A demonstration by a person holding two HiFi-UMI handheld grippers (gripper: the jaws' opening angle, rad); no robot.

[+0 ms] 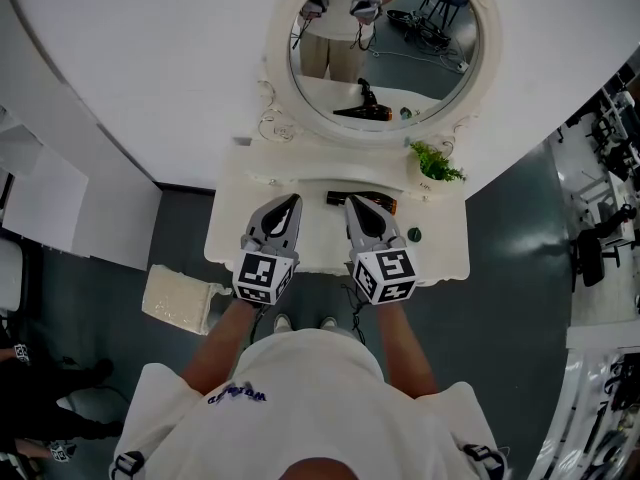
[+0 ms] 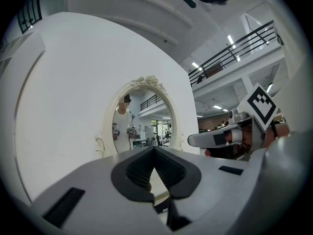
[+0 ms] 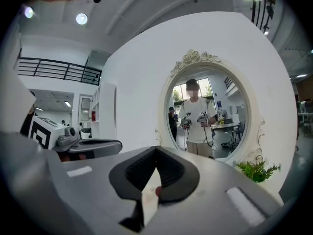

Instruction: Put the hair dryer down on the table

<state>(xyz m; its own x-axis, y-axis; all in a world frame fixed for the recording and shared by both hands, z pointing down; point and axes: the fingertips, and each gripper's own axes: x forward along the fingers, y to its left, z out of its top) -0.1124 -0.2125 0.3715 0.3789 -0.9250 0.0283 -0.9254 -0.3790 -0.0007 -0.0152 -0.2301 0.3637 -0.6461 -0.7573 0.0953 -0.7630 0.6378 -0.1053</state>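
The black hair dryer, with an orange part at its right end, lies on the white dressing table below the oval mirror. Its reflection shows in the glass. My right gripper is level over the table, its tips just above the dryer's middle, jaws shut with nothing gripped; in the right gripper view only white table top shows through the slit. My left gripper hovers beside it to the left, apart from the dryer, jaws also shut and empty.
A small green plant stands at the table's back right, also seen as the plant beside the mirror frame. A small dark round thing lies near the right front edge. A beige cushion sits on the floor to the left.
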